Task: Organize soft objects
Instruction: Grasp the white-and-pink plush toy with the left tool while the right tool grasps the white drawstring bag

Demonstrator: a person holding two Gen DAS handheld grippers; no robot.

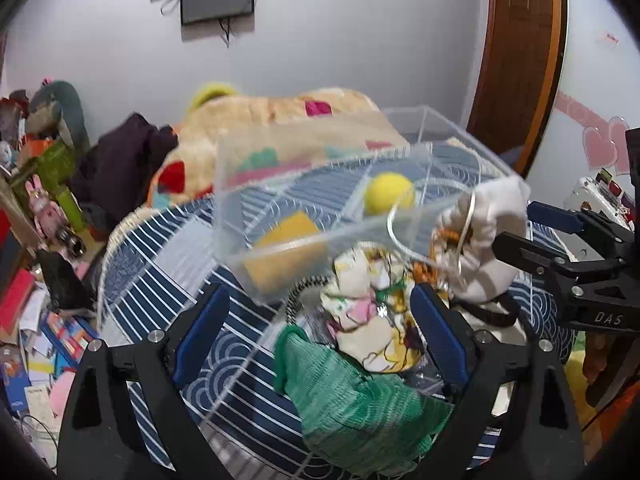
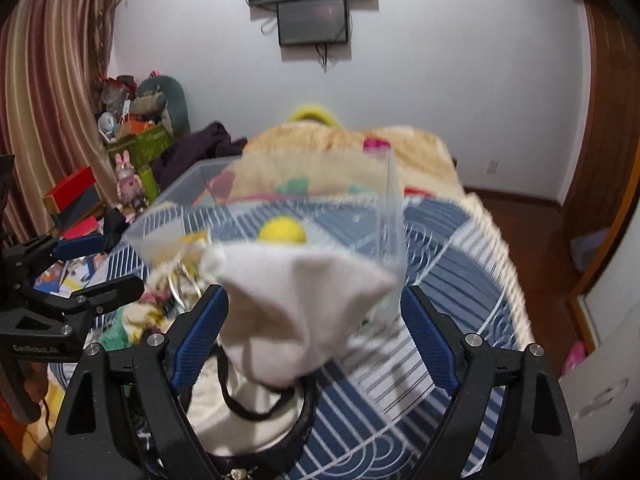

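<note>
Blurring clear box [image 2: 280, 208], white pouch [image 2: 304, 308]

**Near side crowded, far right of bed open**

The near approach is blocked by a heap of soft items: a green mesh cloth [image 1: 352, 408], a patterned pouch [image 1: 372, 320] and a white pouch [image 2: 304, 312]. The middle is occupied by a clear box [image 1: 280, 184]. Bare bedspread [image 2: 460, 248] is left at the right.

Sitting in view: one clear plastic bin [image 1: 280, 184], one yellow ball [image 1: 388, 196], one yellow sponge [image 1: 288, 252], one white pouch [image 1: 488, 232], one green mesh cloth [image 1: 352, 400], one printed cloth bundle [image 1: 376, 320], two wall screens [image 2: 312, 20].
</note>
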